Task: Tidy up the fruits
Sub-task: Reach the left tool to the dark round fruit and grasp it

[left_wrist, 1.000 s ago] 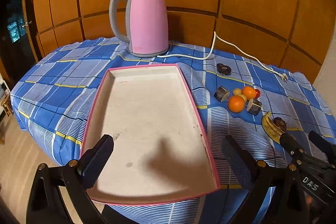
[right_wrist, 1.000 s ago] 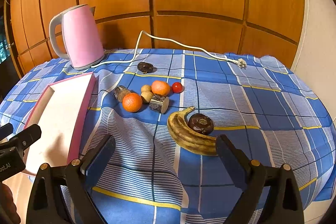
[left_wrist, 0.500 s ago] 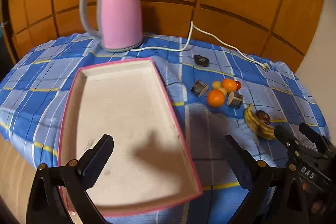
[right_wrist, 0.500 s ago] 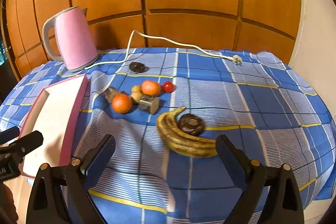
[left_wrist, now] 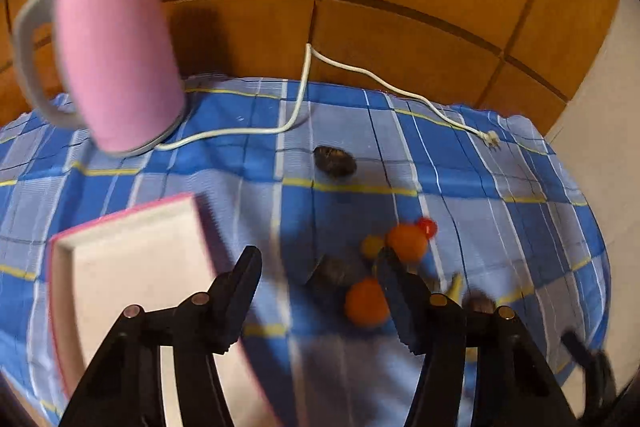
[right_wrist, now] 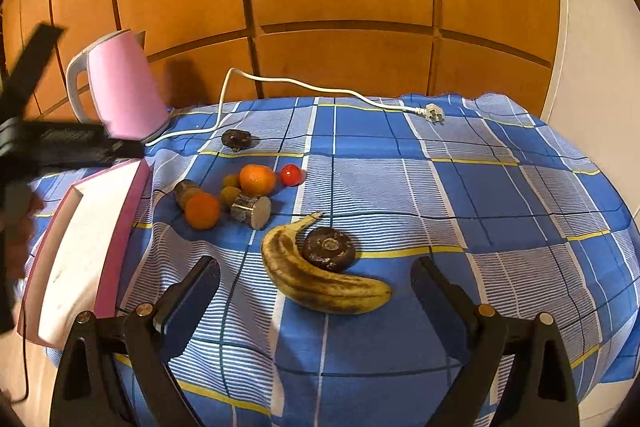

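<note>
We have the left gripper (left_wrist: pixel 320 291) over the fruit cluster mid-table, jaws just been closing, now at a medium gap with nothing clamped; view blurred. Right gripper (right_wrist: pixel 316 283) jaws wide, empty, hovering at the near table edge over the banana (right_wrist: pixel 316 275). A dark round fruit (right_wrist: pixel 329 248) touches the banana's inner curve. Two oranges (right_wrist: pixel 258 179) (right_wrist: pixel 202 211), a red tomato (right_wrist: pixel 291 175) and a wood stub (right_wrist: pixel 252 211) sit mid-table. Pink-rimmed tray (right_wrist: pixel 80 251) at the left edge, empty. Pink kettle (right_wrist: pixel 120 87) at the far left corner, cord (right_wrist: pixel 320 87) along the far edge.
</note>
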Demonstrator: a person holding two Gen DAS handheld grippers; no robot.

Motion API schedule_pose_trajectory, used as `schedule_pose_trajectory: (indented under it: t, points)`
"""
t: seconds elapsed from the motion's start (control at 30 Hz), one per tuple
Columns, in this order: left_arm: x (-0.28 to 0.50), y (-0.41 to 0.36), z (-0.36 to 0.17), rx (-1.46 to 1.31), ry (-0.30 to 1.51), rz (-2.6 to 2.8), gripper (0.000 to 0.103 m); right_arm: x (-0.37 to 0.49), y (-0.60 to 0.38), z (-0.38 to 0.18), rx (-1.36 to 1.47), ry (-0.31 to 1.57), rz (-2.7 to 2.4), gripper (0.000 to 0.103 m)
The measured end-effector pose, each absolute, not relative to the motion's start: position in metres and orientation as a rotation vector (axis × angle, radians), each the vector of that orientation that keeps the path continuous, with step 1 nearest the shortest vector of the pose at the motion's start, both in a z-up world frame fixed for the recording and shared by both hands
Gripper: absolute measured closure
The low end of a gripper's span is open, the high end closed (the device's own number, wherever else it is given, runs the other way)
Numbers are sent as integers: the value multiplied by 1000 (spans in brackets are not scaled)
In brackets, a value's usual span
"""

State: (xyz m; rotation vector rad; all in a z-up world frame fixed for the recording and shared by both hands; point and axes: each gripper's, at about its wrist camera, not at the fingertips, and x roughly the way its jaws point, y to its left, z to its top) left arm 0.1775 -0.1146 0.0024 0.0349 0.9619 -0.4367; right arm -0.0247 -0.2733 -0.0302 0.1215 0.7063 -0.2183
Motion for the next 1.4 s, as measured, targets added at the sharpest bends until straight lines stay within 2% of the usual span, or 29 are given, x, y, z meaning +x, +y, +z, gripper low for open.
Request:
schedule_pose_trajectory:
  t: [0.2,0.5,0.57,0.6,0.83,1.03,1.3,1.4]
  points:
    - [235,-166,-19,99,1010,-440,31,-21,-283,-28,131,712,-211,5]
    - [298,-205,-62,149,1106,-372,29,-12,-301,-33,170,735,-207,5]
    - [306,-207,-69,153,1112,-361,37,-11,-305,-36,178,745,-211,5]
    - [309,-207,-73,147,1124,-366,55,-10,-308,-38,182,751,-213,5]
    - [290,-190,-67,85,1095,-405,56,-8,-320,-47,226,785,-218,5]
    - [243,-154,-31,30,1018,-444,55,-7,-327,-54,289,823,-189,9]
    - [170,-87,-1,-36,929,-454,55,-8,-334,-62,359,887,-140,39]
    - [146,-60,0,-64,918,-436,55,-8,-326,-60,334,893,-116,40]
